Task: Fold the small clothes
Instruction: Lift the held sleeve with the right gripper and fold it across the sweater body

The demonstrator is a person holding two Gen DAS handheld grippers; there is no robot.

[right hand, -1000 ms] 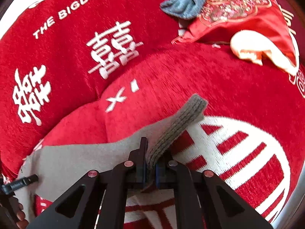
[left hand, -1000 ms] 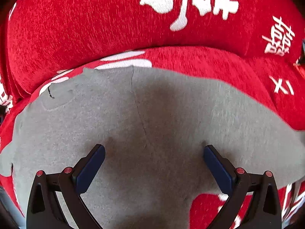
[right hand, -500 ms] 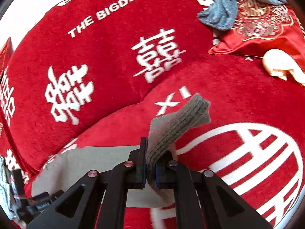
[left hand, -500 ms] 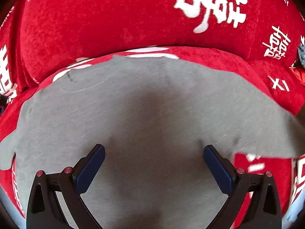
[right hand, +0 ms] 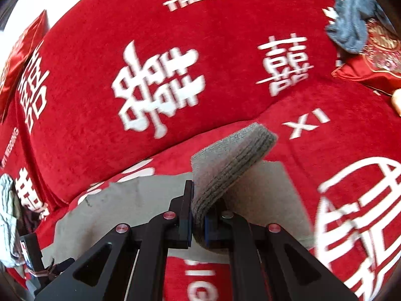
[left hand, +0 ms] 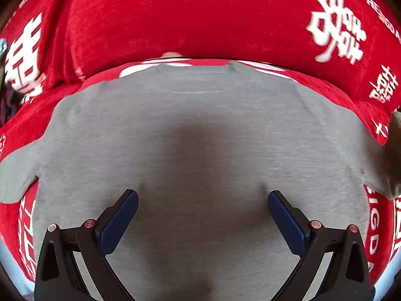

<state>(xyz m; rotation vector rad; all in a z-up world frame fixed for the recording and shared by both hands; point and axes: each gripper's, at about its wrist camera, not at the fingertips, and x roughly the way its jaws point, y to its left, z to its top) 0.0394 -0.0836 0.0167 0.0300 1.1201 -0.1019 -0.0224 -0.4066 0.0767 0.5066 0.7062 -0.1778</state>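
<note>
Grey knit, a small sweater [left hand: 200,130], lay spread flat on a red plush cover [left hand: 190,20] printed with white characters and Latin lettering. In the left wrist view the garment filled most of the frame, its neckline [left hand: 200,69] at the far edge toward the cushion back and a sleeve [left hand: 17,170] trailing off to the left side. The left gripper [left hand: 203,213] stood low over the body of the sweater with its jaws wide apart, blue pads [left hand: 117,222] on either side and nothing between them; a dark shadow sat on the cloth between the fingers. Whether the fingertips touched the fabric could not be told. In the right wrist view the right gripper [right hand: 198,215] was clamped on the ribbed cuff [right hand: 235,158] of the other sleeve, the jaws pressed together with the knit pinched between them. The cuff stood up and forward past the fingertips, lifted clear of the cover, while the sleeve behind it ran back toward the sweater body lying flat to the left. At the far right edge a blue-grey cloth [right hand: 351,27] lay bunched against a red embroidered cushion [right hand: 371,65], well apart from the sweater.
</note>
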